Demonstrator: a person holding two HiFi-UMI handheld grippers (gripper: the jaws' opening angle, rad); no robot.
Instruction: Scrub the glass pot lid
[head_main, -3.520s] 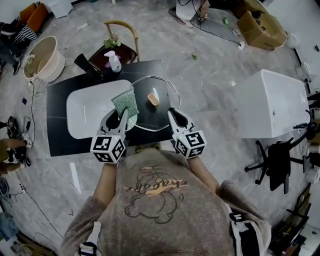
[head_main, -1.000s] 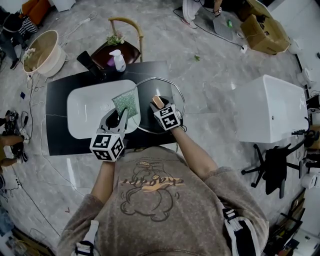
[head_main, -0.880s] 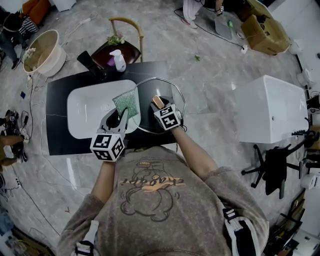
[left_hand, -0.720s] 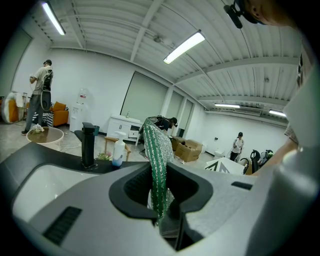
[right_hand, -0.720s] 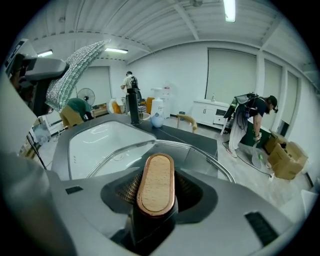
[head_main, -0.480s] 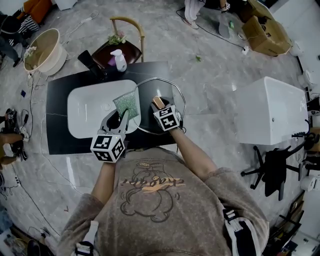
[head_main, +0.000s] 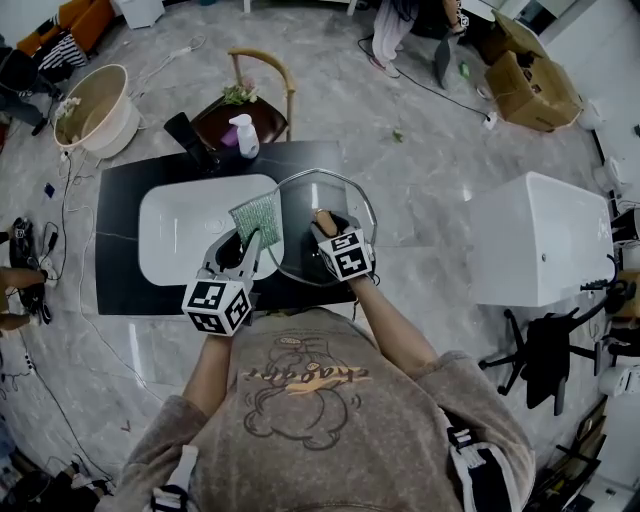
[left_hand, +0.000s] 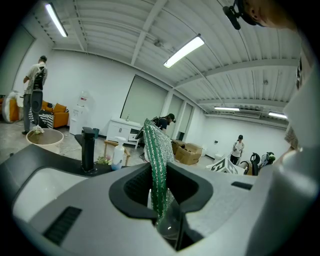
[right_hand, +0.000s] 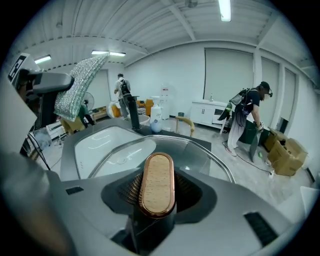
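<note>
1. Over the black counter (head_main: 118, 250), right of the white sink (head_main: 180, 232), the right gripper (head_main: 327, 228) grips the glass lid (head_main: 303, 212) by its wooden knob (right_hand: 156, 183).
2. Its jaws have just been closing; the right gripper view shows them pressed on both sides of the knob stem, with the knob's oval top upright between them.
3. From above, the lid's left rim overlaps the sink's right edge. The pictures do not show whether the far rim rests on the counter.
4. At the sink's right end, the left gripper (head_main: 248, 243) pinches a green scrub pad (head_main: 258, 220) by its lower edge.
5. Seen from the left gripper view, its jaws are shut tight on the pad, which stands up on edge.
6. The pad sits just left of the lid, and in the right gripper view it is raised and clear of the rim.
7. A black tap (head_main: 190, 136) and a soap bottle (head_main: 245, 134) stand at the counter's far edge.
</note>
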